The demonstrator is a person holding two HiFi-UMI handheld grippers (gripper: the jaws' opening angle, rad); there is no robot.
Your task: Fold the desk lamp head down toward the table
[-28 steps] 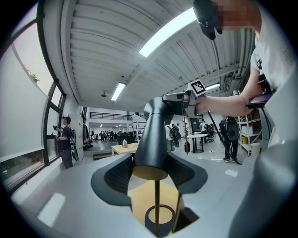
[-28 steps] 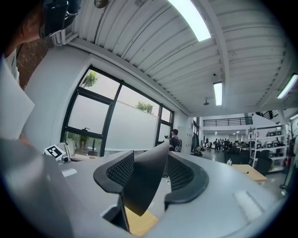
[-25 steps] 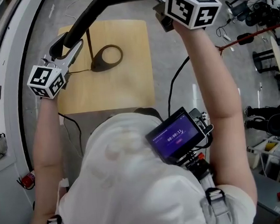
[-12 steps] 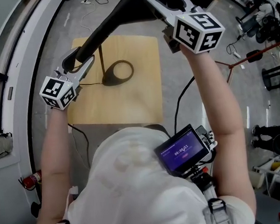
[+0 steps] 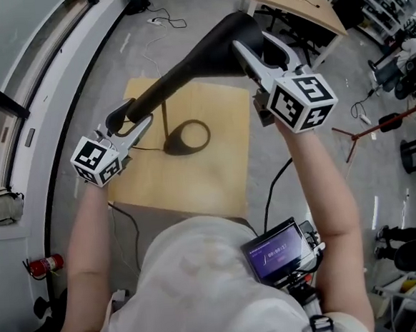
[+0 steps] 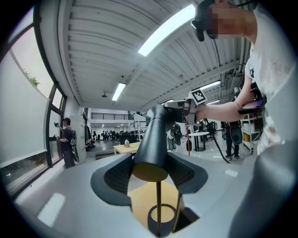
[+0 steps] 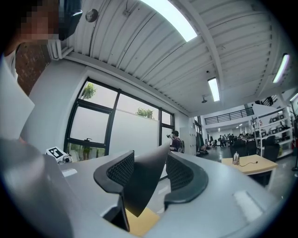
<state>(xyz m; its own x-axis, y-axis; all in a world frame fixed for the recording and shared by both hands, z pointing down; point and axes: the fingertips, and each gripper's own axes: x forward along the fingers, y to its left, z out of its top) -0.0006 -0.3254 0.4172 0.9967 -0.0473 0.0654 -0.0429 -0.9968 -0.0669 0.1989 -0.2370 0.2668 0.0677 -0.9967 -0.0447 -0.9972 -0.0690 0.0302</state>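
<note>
A black desk lamp stands on a small wooden table (image 5: 215, 168): ring base (image 5: 188, 137), thin pole (image 5: 165, 118), and a long black head (image 5: 186, 67) lying slanted high above the table. My left gripper (image 5: 134, 116) is shut on its narrow lower end. In the left gripper view the tube (image 6: 156, 135) sits between the pads (image 6: 116, 174), with the base (image 6: 162, 218) below. My right gripper (image 5: 250, 40) is shut on the wide upper end. In the right gripper view the flared black shade (image 7: 142, 186) fills the gap between the pads (image 7: 122, 169).
A black cable (image 5: 270, 185) runs across the grey floor right of the table. Another wooden table (image 5: 296, 4) stands at the far right. Stands and gear (image 5: 401, 75) crowd the right edge. A window wall (image 5: 36, 75) curves along the left, with a fire extinguisher (image 5: 40, 266) below.
The head view has tilted, so lamp, table and both grippers sit lower in the picture. Both grippers keep their hold on the lamp head. The right gripper has rolled slightly.
</note>
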